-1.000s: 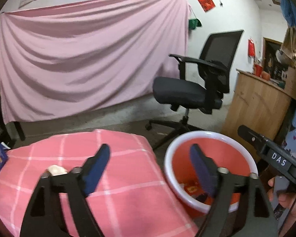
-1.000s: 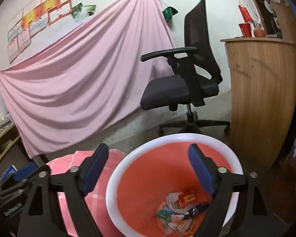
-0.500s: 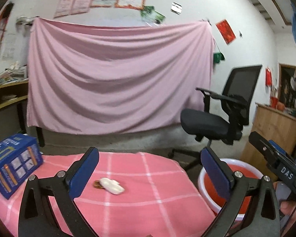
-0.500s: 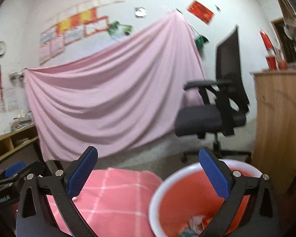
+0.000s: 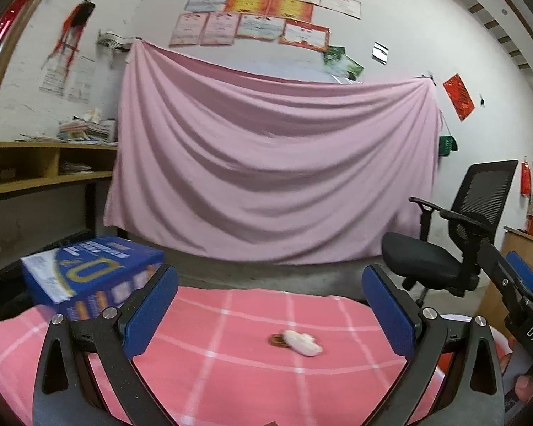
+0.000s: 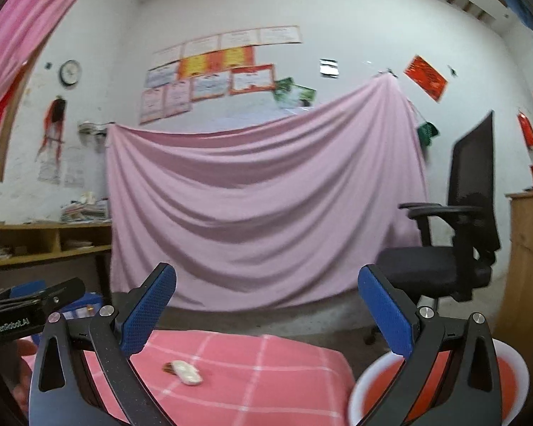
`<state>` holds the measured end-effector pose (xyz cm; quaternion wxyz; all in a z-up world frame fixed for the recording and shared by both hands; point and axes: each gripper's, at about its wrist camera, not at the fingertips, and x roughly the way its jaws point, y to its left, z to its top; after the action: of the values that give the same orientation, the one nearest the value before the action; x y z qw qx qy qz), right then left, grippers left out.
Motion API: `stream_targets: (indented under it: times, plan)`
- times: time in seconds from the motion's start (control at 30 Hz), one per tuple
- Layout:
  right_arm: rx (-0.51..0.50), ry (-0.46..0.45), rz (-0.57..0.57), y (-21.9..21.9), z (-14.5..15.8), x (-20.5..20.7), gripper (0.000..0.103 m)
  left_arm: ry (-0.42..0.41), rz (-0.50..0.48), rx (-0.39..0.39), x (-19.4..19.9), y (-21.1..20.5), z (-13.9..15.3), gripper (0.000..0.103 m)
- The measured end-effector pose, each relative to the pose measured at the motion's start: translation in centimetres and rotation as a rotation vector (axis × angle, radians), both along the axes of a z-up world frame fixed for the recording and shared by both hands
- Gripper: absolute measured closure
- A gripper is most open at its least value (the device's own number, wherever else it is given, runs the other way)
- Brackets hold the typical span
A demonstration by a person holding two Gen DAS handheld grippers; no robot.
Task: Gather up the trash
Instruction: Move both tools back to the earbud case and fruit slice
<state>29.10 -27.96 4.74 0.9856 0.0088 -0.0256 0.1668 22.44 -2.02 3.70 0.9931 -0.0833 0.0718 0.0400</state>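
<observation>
Trash (image 5: 303, 343), a pale crumpled scrap touching a small brown disc (image 5: 278, 340), is lying on the pink checked cloth (image 5: 231, 337) of the worktop, nearer its right end and apart from everything else.

Largest first: a pink sheet (image 5: 273, 177) is hanging across the far wall, and the cloth is covering the worktop. An office chair (image 5: 455, 241) is standing well behind the worktop's right end. A white-rimmed red bin (image 6: 440, 387) is sitting just beside that end, below the worktop's level. A blue box (image 5: 89, 277) is resting on the worktop's left end, well apart from the scrap.

Left tool (image 5: 268, 310) is hanging spread wide and empty, the scrap lying ahead between its finger lines. Right tool (image 6: 266, 310) is likewise spread wide and carrying nothing, near the bin.

Step in hand, as judged: reaching for the scrap. The closer left tool seems the better choice; it should be descending until the fingers straddle scrap and disc, pinching low without gathering cloth. Nothing is blocking the approach; the loose cloth and the small, possibly separate disc are the likely difficulties.
</observation>
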Motion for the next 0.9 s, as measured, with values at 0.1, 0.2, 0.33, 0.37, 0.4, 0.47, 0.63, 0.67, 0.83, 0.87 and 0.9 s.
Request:
stream_targets:
  times: [0.1,0.2,0.33,0.37,0.4,0.47,0.63,0.67,0.83,0.87,0.9]
  plan:
    - [-0.054,-0.026,0.022,1.6,-0.2,-0.4,0.000,-0.029,0.036,0.007,-1.1,1.3,-0.4,0.002]
    - [-0.096,-0.040,0.033,2.6,-0.4,-0.7,0.000,-0.033,0.053,0.003,-1.3,2.1,-0.8,0.002]
    - [-0.146,-0.015,0.037,3.6,-0.9,0.3,0.000,-0.009,0.059,0.005,-0.7,3.2,-1.0,0.002]
    - [-0.153,-0.003,0.038,3.8,-1.0,0.5,0.000,0.007,0.055,0.004,-0.4,3.5,-1.1,0.002]
    - [-0.162,0.015,0.042,4.0,-1.2,1.0,0.000,0.017,0.054,0.000,-0.2,3.8,-1.1,0.002]
    - [-0.173,0.061,0.058,4.5,-1.5,1.8,0.000,0.034,0.056,-0.011,0.1,4.3,-1.3,0.002]
    - [-0.215,0.196,0.115,5.8,-2.5,4.0,0.000,0.114,0.052,-0.012,1.5,5.2,-2.1,0.002]
    - [-0.220,0.218,0.123,6.0,-2.8,4.3,0.000,0.129,0.049,-0.011,1.8,5.2,-2.3,0.002]
    - [-0.257,0.346,0.161,7.2,-4.0,6.5,0.000,0.191,0.049,-0.007,3.3,5.7,-3.1,0.002]
    - [-0.260,0.391,0.170,7.4,-4.3,7.3,0.000,0.199,0.047,-0.009,3.5,5.7,-3.2,0.002]
    - [-0.260,0.425,0.181,7.6,-4.6,7.9,0.002,0.216,0.041,-0.010,4.0,5.9,-3.3,0.002]
